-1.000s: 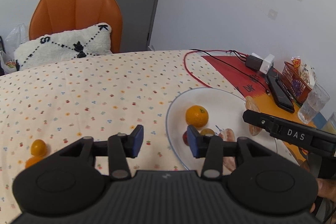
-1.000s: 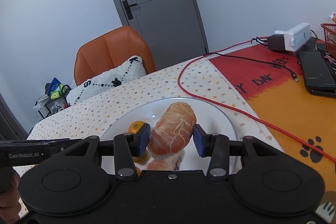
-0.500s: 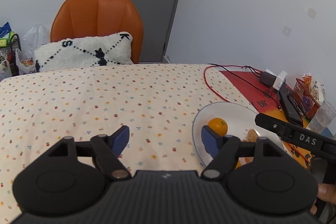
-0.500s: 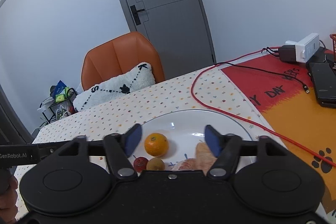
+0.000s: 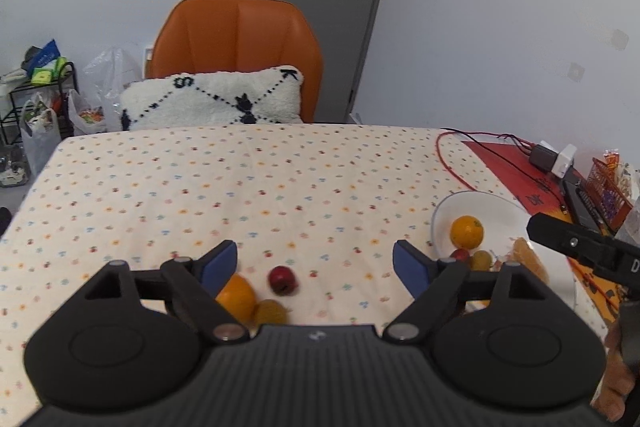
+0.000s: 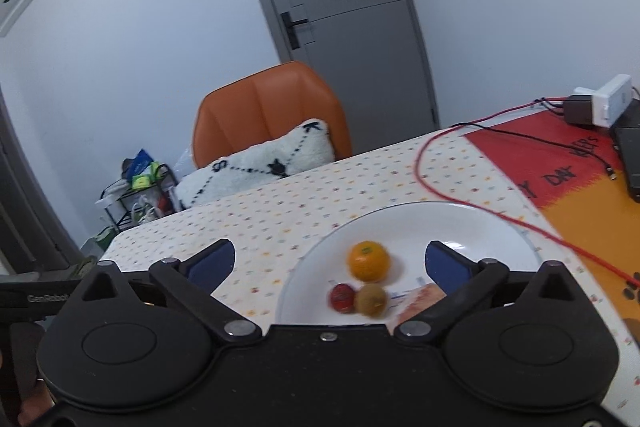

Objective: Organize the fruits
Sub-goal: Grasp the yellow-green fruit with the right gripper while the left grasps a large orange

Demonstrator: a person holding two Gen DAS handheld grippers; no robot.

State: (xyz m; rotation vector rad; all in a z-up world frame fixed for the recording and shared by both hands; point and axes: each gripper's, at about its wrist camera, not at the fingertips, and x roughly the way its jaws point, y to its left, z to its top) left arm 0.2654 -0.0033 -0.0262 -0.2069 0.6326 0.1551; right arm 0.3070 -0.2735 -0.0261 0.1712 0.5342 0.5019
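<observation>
Both handheld grippers hover over a counter [image 5: 280, 187] draped in a dotted tablecloth, each with its jaws spread wide and nothing between them. The left gripper [image 5: 314, 263] hangs above three loose fruits lying on the cloth: an orange [image 5: 236, 297] partly hidden behind its left finger, a small red fruit [image 5: 283, 279] just beside it, and a small yellow-brown fruit [image 5: 270, 311] touching the orange at the near edge. To the right, a white plate [image 6: 480, 227] holds the fruits already gathered: an orange [image 6: 368, 261], a small red fruit [image 6: 342, 297] and a brownish round fruit [image 6: 371, 300] touching each other, and a peeled citrus [image 6: 418, 301] partly hidden behind the right gripper [image 6: 328, 259], which floats just over the plate's near rim. A red cable [image 6: 440, 187] curves past the plate's far side toward a charger [image 6: 580, 111] on a red-and-orange mat [image 6: 560, 163]. An orange chair [image 5: 236, 55] with a white patterned cushion [image 5: 212, 99] stands at the counter's far edge.
</observation>
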